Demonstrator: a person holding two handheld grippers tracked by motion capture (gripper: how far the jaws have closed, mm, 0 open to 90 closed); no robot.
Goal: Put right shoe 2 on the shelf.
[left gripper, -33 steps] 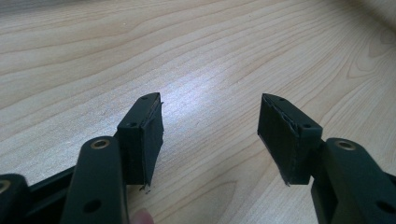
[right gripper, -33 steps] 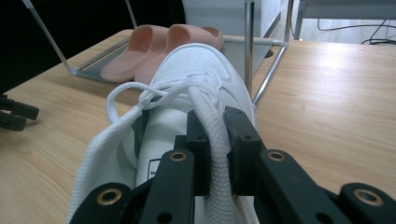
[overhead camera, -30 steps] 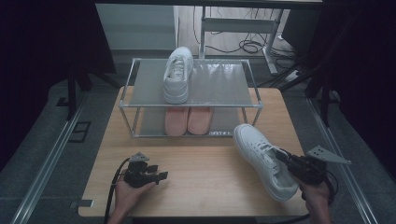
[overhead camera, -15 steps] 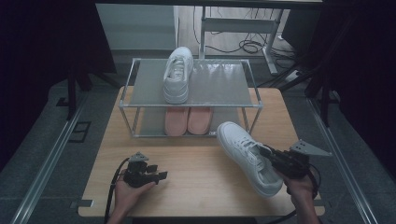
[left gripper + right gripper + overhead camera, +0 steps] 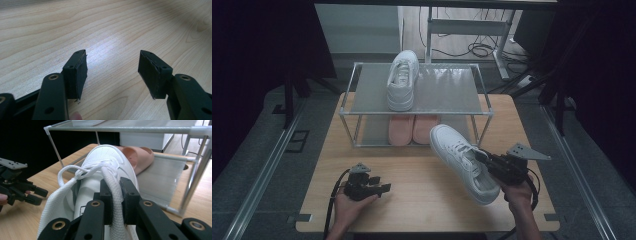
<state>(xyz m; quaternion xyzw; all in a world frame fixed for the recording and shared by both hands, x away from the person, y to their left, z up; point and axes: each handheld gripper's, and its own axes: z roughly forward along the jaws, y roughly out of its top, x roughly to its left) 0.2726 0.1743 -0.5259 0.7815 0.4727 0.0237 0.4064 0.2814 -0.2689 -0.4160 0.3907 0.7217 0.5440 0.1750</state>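
Observation:
My right gripper (image 5: 486, 161) (image 5: 115, 195) is shut on the padded collar of a white sneaker (image 5: 460, 161) (image 5: 105, 162), held above the table with its toe towards the rack. A second white sneaker (image 5: 402, 80) stands on the top shelf of the metal shoe rack (image 5: 447, 112). A pair of pink slippers (image 5: 413, 128) (image 5: 136, 157) lies on the lower shelf. At the front left of the table my left gripper (image 5: 382, 189) (image 5: 112, 68) rests open over bare wood, with nothing between its jaws. It also appears as the left gripper (image 5: 37, 195) at the left of the right gripper view.
The wooden table (image 5: 412, 210) carries the rack at its far side. Floor rails (image 5: 257, 175) run along both sides, and cables and a desk frame (image 5: 472, 30) lie beyond the rack. Dark curtains close in left and right.
My right gripper has carried the white sneaker left and forward, towards the front of the rack. The left gripper has stayed put.

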